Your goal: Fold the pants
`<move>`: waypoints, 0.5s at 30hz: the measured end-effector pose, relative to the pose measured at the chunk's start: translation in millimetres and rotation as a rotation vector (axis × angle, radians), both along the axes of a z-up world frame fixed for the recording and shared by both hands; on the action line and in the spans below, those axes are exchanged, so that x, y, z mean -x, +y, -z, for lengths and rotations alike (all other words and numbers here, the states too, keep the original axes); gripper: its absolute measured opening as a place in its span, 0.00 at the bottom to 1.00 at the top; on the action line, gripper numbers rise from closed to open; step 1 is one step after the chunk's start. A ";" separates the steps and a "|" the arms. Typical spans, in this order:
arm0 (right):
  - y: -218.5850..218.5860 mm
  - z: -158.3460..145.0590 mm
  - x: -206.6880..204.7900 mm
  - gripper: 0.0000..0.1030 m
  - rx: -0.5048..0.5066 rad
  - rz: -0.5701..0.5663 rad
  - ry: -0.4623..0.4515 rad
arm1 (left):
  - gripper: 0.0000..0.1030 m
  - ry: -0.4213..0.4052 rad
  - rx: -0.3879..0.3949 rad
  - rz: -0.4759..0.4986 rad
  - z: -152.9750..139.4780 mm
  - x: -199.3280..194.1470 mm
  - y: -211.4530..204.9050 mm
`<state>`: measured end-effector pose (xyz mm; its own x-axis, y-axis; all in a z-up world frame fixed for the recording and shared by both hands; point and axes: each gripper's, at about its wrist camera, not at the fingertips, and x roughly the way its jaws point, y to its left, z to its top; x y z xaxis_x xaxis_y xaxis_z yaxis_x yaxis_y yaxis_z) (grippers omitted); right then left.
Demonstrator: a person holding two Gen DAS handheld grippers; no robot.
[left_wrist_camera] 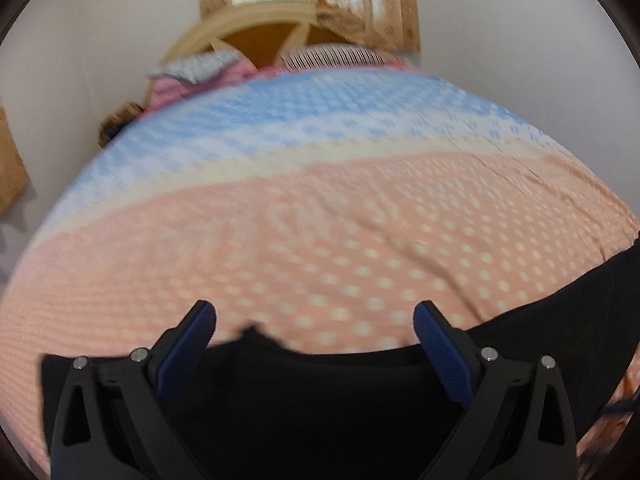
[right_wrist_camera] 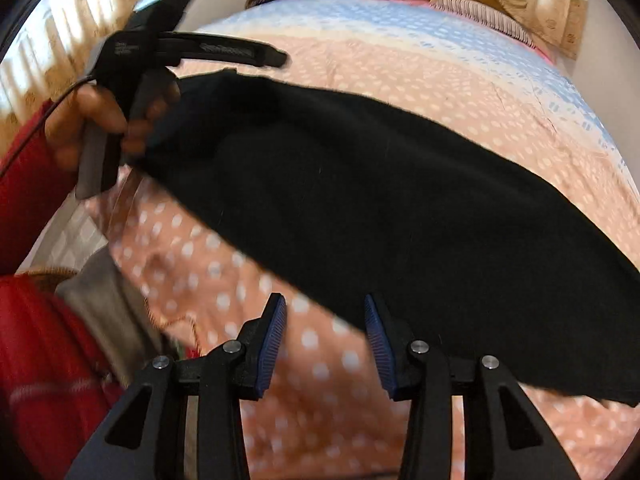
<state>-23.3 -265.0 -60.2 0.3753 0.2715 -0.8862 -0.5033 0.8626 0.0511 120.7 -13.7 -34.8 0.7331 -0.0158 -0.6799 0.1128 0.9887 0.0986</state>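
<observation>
On my left wrist camera, the left gripper (left_wrist_camera: 315,322) has its two blue-padded fingers (left_wrist_camera: 188,344) spread wide apart with nothing pinched between them. The black pants (left_wrist_camera: 320,396) fill the bottom of this view, lying under and between the fingers, and their upper edge runs across just below the fingertips. A further stretch of the dark cloth rises along the right side of the frame. Beyond it I see the bedspread (left_wrist_camera: 304,216), peach with pale dots near me and turning blue with white checks farther off. At the far end sit a pillow (left_wrist_camera: 200,66) and a wooden headboard (left_wrist_camera: 256,36), with a curtain (left_wrist_camera: 372,4) over a bright window behind. The picture is rather blurred.

On my right wrist camera, the right gripper (right_wrist_camera: 325,312) is also parted, its fingers holding nothing; the right finger lies over the near edge of the pants (right_wrist_camera: 380,208) while the left one is over bare bedspread (right_wrist_camera: 224,280). The pants stretch as a broad black band from upper left down to the lower right. At their upper-left end I see the left gripper (right_wrist_camera: 280,57), held by a hand (right_wrist_camera: 88,120) in a red sleeve (right_wrist_camera: 28,184). Its long black finger reaches out above the cloth's far corner, and I cannot tell from here whether it touches the fabric
</observation>
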 end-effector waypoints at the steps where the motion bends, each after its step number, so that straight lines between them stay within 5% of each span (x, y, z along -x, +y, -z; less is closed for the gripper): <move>1: -7.3 -12.6 0.1 0.42 -0.035 0.026 -0.026 | 0.98 -0.014 -0.007 0.002 -2.4 4.0 6.6; 5: -33.7 -52.8 -31.0 0.42 -0.329 0.144 -0.134 | 0.98 -0.014 -0.024 -0.001 7.9 22.2 26.1; 7: -30.4 -55.8 -54.0 0.42 -0.377 0.190 -0.155 | 0.98 0.015 -0.023 -0.007 24.0 32.6 35.5; 11: 29.1 -21.0 -107.9 0.42 -0.232 0.120 -0.094 | 0.98 0.067 0.023 -0.085 61.0 55.0 60.0; 12: 52.3 2.9 -118.8 0.42 -0.114 0.095 -0.072 | 0.98 0.069 0.034 -0.101 63.4 56.7 63.1; 15: 69.1 10.0 -124.7 0.43 -0.039 0.134 -0.161 | 0.98 0.076 0.003 -0.074 56.2 57.0 65.4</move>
<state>101.5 -195.9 -70.2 0.5461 0.2430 -0.8017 -0.3886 0.9213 0.0145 63.7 51.6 -91.0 0.6785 0.0345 -0.7338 0.0460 0.9949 0.0893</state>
